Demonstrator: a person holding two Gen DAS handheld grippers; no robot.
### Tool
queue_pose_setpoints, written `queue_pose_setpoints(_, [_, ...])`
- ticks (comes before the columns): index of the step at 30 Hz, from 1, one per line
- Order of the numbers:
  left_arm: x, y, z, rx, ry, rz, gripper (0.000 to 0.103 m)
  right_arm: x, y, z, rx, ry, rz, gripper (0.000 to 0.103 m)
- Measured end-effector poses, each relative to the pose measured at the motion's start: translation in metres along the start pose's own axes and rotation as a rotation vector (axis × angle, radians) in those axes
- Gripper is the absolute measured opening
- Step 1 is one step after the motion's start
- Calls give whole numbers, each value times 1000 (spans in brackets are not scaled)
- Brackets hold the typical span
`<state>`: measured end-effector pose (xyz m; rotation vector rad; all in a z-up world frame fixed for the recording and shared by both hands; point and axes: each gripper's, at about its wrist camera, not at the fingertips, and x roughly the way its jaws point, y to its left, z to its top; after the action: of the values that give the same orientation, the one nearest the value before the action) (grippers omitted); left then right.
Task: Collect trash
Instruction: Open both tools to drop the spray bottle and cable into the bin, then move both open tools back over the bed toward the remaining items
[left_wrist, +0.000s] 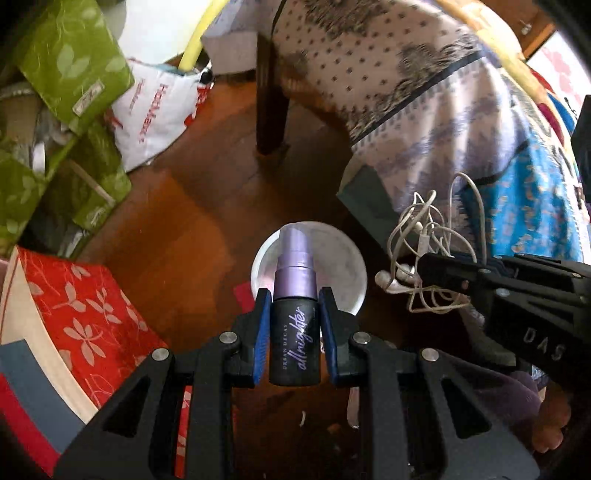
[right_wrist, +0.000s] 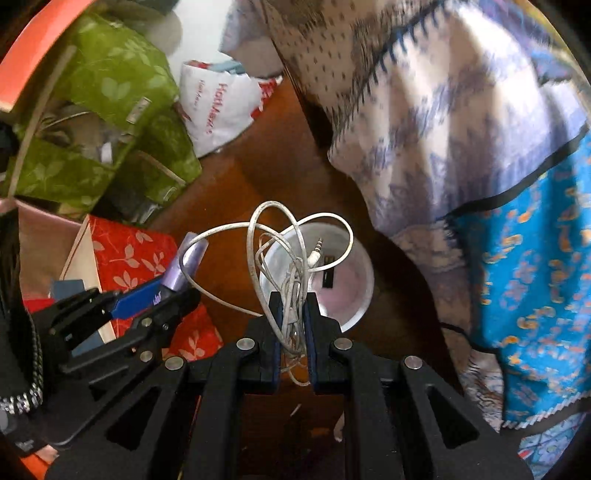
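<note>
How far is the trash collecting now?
Done: a small dark item already lies in the white bin. In hand: the left gripper holds a spray bottle, the right gripper tangled earphones, both over the bin. Left: dropping both in.

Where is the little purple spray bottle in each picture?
Left wrist view: the spray bottle sits bottom middle, clamped in the left gripper.
Right wrist view: the bottle pokes up at middle left.
Shared landmark: the white bin on the floor.
</note>
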<state>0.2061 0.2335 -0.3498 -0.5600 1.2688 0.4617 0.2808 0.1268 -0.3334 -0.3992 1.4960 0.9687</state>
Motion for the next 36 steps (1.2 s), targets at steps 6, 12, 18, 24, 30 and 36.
queue_pose_setpoints(6, [15,1,7,-40,34,-17,25,4,-5,8,6,36,-9,40])
queue_pose_setpoints(12, [22,-4,14,-51,51,-39,25,-9,-12,7,-2,11,-24,40])
queue_pose_setpoints(18, [23,-12,24,-75,76,-13,26,-28,-21,-1,1,-22,-39,40])
queue_pose_setpoints(24, [-1,-22,20,-56,37,-5,26,-60,-22,-13,5,-85,-40,40])
queue_pose_setpoints(30, [-50,-28,11,-41,-45,-26,26,-104,-23,-29,17,-176,-25,40])
queue_pose_setpoints(36, [-111,-42,3,-11,-167,-40,26,-150,-22,-47,24,-276,-14,40])
